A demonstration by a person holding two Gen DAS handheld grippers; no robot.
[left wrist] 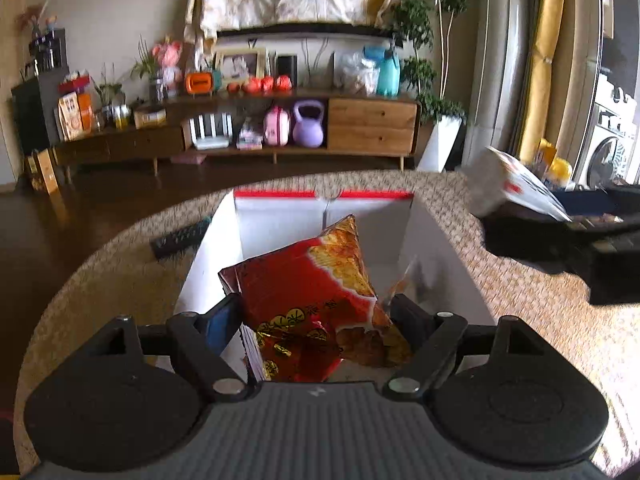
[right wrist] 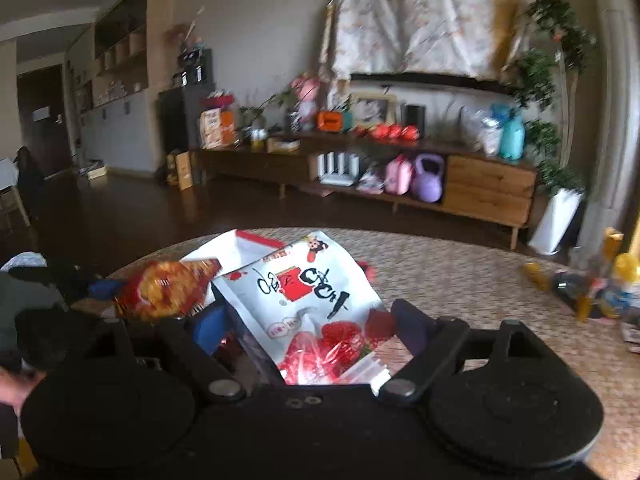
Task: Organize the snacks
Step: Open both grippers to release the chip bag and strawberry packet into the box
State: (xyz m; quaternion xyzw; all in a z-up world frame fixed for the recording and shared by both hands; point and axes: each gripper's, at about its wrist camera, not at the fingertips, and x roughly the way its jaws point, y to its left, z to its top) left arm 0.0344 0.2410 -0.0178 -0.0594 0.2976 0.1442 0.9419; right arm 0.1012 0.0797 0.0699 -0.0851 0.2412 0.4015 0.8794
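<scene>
1. A red snack bag (left wrist: 308, 300) is clamped between the left tongs (left wrist: 316, 316), above the open white box (left wrist: 436, 240) on the woven worktop (left wrist: 100, 280).
2. A white strawberry snack bag (right wrist: 308, 300) is clamped in the right tongs (right wrist: 308, 320), just beside the box, on its right.
3. A remote control (left wrist: 180, 238) is seen lying left of the box.
</scene>
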